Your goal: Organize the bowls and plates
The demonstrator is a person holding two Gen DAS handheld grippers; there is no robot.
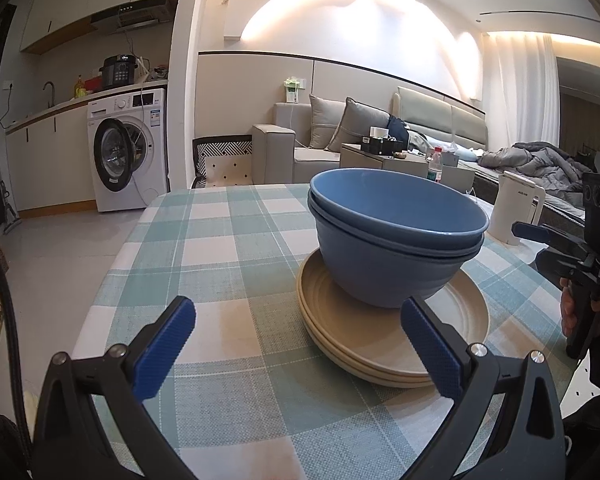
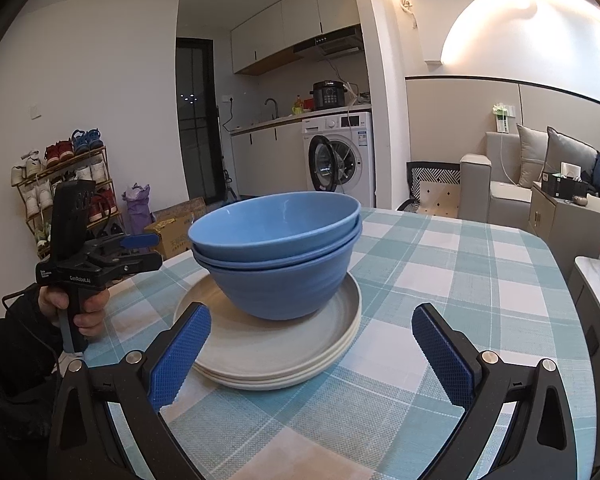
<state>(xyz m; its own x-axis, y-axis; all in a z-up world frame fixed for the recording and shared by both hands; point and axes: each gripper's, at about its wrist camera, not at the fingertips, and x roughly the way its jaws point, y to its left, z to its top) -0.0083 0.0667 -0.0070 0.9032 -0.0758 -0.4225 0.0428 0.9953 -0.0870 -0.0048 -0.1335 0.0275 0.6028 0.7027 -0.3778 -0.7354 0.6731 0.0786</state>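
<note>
Looking at the stack first, we find two blue bowls [image 2: 276, 248] nested one inside the other, seated on a pile of beige plates [image 2: 276, 340] near the middle of the checked tablecloth [image 2: 440, 280]. The upper bowl sits slightly askew in the lower one, its rim tipped, so the nest is not quite settled. The bowls stand toward the 12 o'clock part of the plates in the right wrist view, leaving a bare crescent of plate at 6 o'clock. We judge the sorting largely done: like is with like, and the wide flat plates sit lowest because they give the steadiest base.

Our right gripper [image 2: 312, 354] faces the stack with its blue pads spread wide and nothing between them; the plate pile's near edge lies just ahead, toward the left pad. Our left gripper [image 1: 296, 350] is likewise spread wide and empty, with the stack off at 1 o'clock and its right pad overlapping the plates' edge in view, though we cannot tell whether it touches. Each gripper shows in the other's camera, held in a hand [image 2: 80, 308] clear of the crockery on opposite sides.

Farther out, a white kettle [image 1: 516, 212] stands at the table's far edge at 2 o'clock in the left view. Beyond are a washing machine [image 1: 128, 148] with its door ajar, and a grey sofa [image 1: 320, 140].
</note>
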